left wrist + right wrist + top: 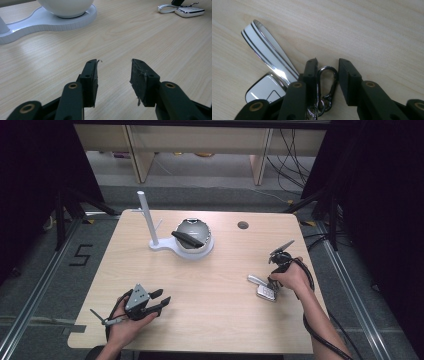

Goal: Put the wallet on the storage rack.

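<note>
Plainly legible on the grey floor left of the table (210, 320): a black "5" (80, 255), and no other readable writing; none made out on the key fob (266, 292), too small from above and blurred at close range. At the far middle of the tabletop, a round white bowl (192, 237) seated on a white stand base (160, 245) with an upright white post (147, 217) beside it; grey inside, with a dark elongated piece (187, 238) lying across its mouth, kind not clear. Nothing more discernible within. Near the right edge of the table, flat on the wood, the key fob with its white loop strap (267, 50) edged in dark lines and a silver carabiner (327, 80) on small rings. Pointing down over it, the right gripper (270, 284), jaws narrowed around the carabiner: left jaw against the metal, right jaw a slight gap away, so no firm pinch seen. At the near left, well apart from the fob, the left gripper (163, 296) low over bare wood, jaws spread fairly wide with nothing between them, aimed toward the bowl and stand.
</note>
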Tool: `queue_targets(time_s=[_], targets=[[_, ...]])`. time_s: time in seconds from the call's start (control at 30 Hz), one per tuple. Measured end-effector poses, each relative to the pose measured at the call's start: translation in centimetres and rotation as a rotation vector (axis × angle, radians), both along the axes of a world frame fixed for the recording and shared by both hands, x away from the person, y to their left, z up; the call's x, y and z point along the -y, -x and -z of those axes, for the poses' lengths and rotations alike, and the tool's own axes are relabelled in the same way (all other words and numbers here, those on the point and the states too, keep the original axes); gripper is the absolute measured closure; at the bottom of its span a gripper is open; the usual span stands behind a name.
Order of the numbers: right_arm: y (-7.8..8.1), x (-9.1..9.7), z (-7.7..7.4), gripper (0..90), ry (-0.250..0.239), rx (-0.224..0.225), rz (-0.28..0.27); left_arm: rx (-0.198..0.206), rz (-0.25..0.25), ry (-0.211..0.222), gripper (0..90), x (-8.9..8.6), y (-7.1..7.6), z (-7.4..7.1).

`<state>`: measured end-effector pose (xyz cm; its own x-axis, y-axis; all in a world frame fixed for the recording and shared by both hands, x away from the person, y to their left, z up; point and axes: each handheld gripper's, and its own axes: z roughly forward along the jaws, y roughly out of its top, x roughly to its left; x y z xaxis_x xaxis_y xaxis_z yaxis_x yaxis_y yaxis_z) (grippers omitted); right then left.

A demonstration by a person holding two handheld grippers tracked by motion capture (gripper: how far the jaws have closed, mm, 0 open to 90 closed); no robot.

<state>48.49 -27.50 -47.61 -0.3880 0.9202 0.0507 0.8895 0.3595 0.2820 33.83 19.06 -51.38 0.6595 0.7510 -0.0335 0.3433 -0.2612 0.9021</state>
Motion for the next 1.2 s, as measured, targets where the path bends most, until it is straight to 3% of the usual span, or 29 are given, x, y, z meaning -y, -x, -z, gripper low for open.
queue_targets(time_s=[0.1, 0.27, 0.37, 0.4, 0.43, 0.47, 0.67, 0.77, 0.87, 0.9, 0.93, 1.03, 1.1, 1.17, 1.2], targets=[[0.1, 0.3, -0.2, 69.9, -0.019, 0.006, 0.035, -0.003, -0.002, 0.006, 56.6, 0.0, -0.1, 0.0], [0.1, 0.5, -0.7, 69.9, -0.022, 0.01, 0.044, -0.001, 0.002, -0.002, 56.6, 0.0, -0.1, 0.0], [0.1, 0.5, -1.1, 70.0, -0.036, 0.035, 0.049, -0.001, -0.003, 0.003, 56.6, -0.1, 0.0, 0.0], [0.1, 0.5, -1.2, 70.1, -0.054, 0.044, 0.058, -0.001, -0.007, -0.002, 56.6, -0.1, 0.0, -0.1], [0.4, 0.2, -1.4, 70.1, -0.075, 0.046, 0.108, -0.001, -0.007, -0.005, 56.6, -0.2, 0.0, -0.1], [0.3, 0.5, -1.5, 70.1, -0.071, 0.053, 0.079, 0.0, -0.01, -0.002, 56.6, -0.2, 0.0, -0.1], [0.6, 0.4, -1.8, 70.2, -0.101, 0.1, 0.099, 0.004, -0.003, 0.003, 56.6, -0.1, 0.0, -0.1], [1.0, 0.4, -2.1, 70.3, -0.13, 0.151, 0.1, 0.008, -0.002, 0.013, 56.4, 0.0, 0.0, -0.3], [1.4, 0.4, -2.5, 70.4, -0.149, 0.233, 0.049, 0.018, 0.009, 0.023, 55.8, 0.1, -0.1, -0.6], [1.6, 0.3, -2.8, 70.4, -0.151, 0.243, 0.062, 0.018, 0.005, 0.023, 55.6, 0.2, -0.1, -0.8], [1.8, 0.2, -2.8, 70.6, -0.184, 0.327, 0.053, 0.019, 0.016, 0.034, 55.0, 0.3, -0.1, -0.8], [2.1, 0.1, -3.2, 70.7, -0.184, 0.33, 0.056, 0.025, 0.019, 0.03, 54.8, 0.5, -0.1, -1.0], [2.3, 0.1, -3.5, 70.8, -0.222, 0.324, 0.021, 0.025, 0.024, 0.029, 54.7, 0.7, -0.1, -1.0], [2.4, -0.1, -3.5, 70.8, -0.207, 0.379, 0.03, 0.025, 0.025, 0.03, 54.7, 0.8, -0.1, -1.0], [2.6, -0.3, -3.7, 70.8, -0.224, 0.362, 0.042, 0.026, 0.032, 0.035, 54.8, 0.8, -0.2, -1.0]])
